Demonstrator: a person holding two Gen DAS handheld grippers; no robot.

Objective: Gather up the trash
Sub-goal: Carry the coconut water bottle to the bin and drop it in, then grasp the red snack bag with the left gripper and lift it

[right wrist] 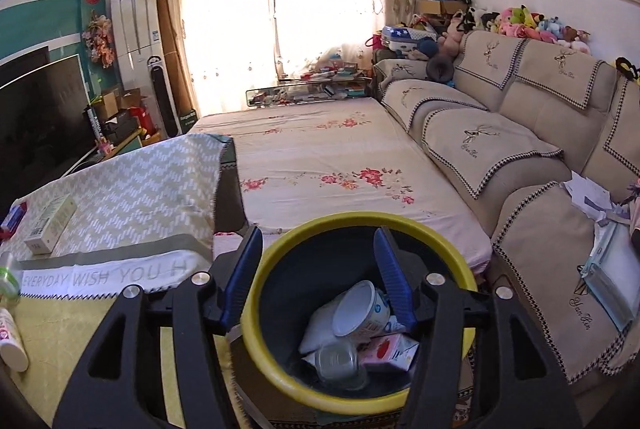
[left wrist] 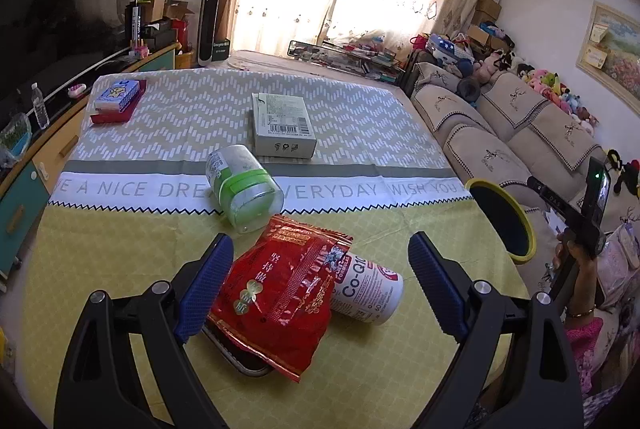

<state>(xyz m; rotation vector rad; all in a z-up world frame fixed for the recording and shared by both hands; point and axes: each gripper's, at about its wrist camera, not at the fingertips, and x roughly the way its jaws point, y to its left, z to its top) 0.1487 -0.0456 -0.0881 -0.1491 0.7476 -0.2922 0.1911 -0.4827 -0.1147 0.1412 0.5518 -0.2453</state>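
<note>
My left gripper gapes wide around a crinkled red foil bag lying on the table, overlapping a white bottle. My right gripper hangs empty, released, over the yellow-rimmed bin holding trash.

Left gripper hangs low over tabletop's near edge, jaws spread wide, nothing between pads. Red snack bag lies crumpled just ahead, touching left pad, overlapping white Co-Q10 bottle on its side. Green-banded jar lies toppled mid-table; pale box flat beyond. Yellow-rimmed bin stands off table's right edge.
</note>
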